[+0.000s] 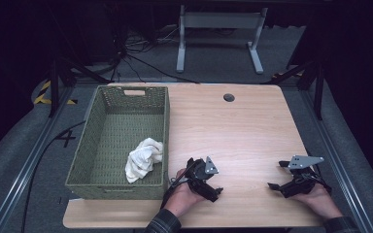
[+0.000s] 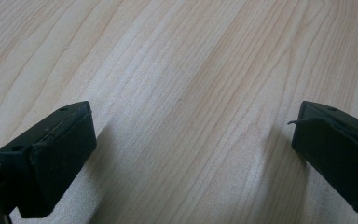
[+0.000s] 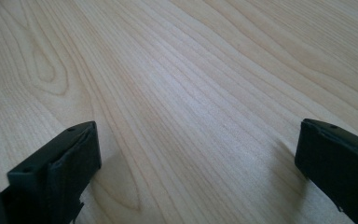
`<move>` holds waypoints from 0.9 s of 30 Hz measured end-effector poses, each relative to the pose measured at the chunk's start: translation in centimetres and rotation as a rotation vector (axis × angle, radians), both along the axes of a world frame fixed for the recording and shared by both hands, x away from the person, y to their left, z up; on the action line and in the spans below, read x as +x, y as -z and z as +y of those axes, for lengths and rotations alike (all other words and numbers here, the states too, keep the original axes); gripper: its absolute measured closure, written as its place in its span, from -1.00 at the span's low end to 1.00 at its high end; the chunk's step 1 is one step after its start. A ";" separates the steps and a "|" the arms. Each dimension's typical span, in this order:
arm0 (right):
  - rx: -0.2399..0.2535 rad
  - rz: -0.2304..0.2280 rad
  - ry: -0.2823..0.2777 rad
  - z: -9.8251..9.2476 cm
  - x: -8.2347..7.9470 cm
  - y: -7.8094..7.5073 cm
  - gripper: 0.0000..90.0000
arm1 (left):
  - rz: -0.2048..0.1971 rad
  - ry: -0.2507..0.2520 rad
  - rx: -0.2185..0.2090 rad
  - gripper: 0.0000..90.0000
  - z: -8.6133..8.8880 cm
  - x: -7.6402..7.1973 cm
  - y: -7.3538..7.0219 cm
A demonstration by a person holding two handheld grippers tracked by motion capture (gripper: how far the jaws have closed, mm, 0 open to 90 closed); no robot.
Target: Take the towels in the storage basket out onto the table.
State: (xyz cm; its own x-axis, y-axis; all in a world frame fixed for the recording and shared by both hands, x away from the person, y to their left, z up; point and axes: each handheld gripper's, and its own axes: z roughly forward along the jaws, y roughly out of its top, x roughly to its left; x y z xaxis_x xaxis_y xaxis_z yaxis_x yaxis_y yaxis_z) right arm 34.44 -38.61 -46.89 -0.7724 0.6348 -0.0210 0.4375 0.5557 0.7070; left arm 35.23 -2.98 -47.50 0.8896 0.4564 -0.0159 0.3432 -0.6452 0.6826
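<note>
High view: the left gripper [image 1: 205,180] rests on the wooden table [image 1: 243,126], jaws spread wide, holding nothing. A white cloth [image 1: 144,159] lies in the green woven basket [image 1: 93,141], just left of it. The right gripper [image 1: 285,177] sits well to the right, jaws wide.

Left gripper view: jaws apart over bare wood.

Right gripper view: likewise.

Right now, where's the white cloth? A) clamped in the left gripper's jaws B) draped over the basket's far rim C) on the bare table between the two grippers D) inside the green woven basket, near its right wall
D: the high view shows the crumpled white cloth lying on the floor of the green woven basket, close to its right wall, apart from both grippers.
</note>
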 end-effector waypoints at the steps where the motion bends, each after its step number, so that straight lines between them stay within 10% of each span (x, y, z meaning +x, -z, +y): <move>1: -0.002 -0.001 0.000 0.0 0.0 0.0 -0.99 | 0.000 0.000 0.000 -1.00 0.0 0.0 0.0; 27: -0.006 -0.002 -0.003 0.1 0.1 0.0 -0.99 | 0.003 -0.040 -0.017 -0.98 0.7 -0.1 -2.2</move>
